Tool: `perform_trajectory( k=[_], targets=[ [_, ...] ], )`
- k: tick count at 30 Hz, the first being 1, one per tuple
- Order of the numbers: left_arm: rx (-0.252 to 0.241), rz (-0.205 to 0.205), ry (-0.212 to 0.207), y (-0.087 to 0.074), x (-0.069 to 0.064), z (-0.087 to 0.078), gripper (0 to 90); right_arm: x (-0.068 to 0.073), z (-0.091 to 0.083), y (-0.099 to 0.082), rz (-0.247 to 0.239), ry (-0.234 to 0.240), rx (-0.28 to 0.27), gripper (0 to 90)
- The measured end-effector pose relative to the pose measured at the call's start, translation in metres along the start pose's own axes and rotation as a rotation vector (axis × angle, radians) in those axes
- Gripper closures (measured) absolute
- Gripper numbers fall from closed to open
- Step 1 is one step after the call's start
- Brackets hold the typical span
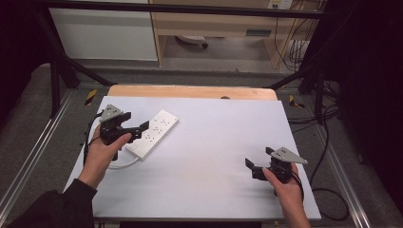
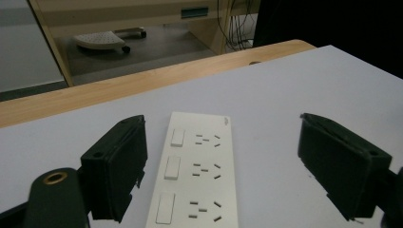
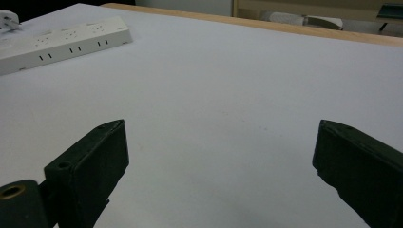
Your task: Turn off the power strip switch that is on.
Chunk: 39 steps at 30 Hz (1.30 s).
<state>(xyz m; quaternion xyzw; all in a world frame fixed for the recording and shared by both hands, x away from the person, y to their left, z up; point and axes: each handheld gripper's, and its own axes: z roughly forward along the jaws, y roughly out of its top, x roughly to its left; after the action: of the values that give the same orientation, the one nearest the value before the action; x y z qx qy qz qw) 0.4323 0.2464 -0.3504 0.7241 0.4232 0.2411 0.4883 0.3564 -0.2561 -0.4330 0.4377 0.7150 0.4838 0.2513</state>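
- White table (image 1: 204, 156): I see nothing loose on it.
- Power strip (image 1: 154, 133), far left: I straddle it with the left gripper (image 1: 142, 129), jaws apart; closing off-centre could skid it.
- Right gripper (image 1: 252, 167), near right: jaws apart, holding nothing.

Work surface: table (image 1: 190, 91) of pale wood, its far edge showing as a bare strip, the rest under a light grey mat (image 1: 214, 142). Dark metal frame bars (image 1: 180, 8) run across the top and slant down at both sides. Floor (image 1: 28, 137) is grey carpet with metal rails (image 1: 28, 156) along left and right. Behind the table: a white cabinet (image 1: 102, 33) at left, a light wooden desk (image 1: 214, 23) beside it, a castor base (image 1: 192, 42) on the floor beneath. Black cables (image 1: 328, 156) trail on the floor at right. Wall socket (image 1: 279, 4) at top right. Far right and far left corners dark.
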Motion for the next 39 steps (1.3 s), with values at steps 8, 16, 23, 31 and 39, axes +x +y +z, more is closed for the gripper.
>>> perform_trajectory(
  k=[8,16,23,31,39],
  targets=[
    [0.009,-0.006,0.014,0.003,0.005,0.006,17.2,-0.001,0.000,0.000,-0.003,-0.004,-0.001,5.1],
    [0.024,-0.012,0.025,0.003,0.009,0.013,18.0,-0.002,-0.001,0.000,0.001,-0.007,-0.001,5.1],
    [0.040,-0.010,0.033,0.002,0.011,0.019,20.5,-0.004,-0.001,0.000,0.002,-0.010,0.000,5.1],
    [0.055,-0.008,0.046,0.001,0.013,0.025,25.8,-0.005,-0.001,-0.001,0.005,-0.015,0.003,5.1],
    [0.068,-0.017,0.065,-0.001,0.019,0.031,30.0,-0.007,-0.001,-0.001,0.008,-0.018,0.004,5.1]
  ],
)
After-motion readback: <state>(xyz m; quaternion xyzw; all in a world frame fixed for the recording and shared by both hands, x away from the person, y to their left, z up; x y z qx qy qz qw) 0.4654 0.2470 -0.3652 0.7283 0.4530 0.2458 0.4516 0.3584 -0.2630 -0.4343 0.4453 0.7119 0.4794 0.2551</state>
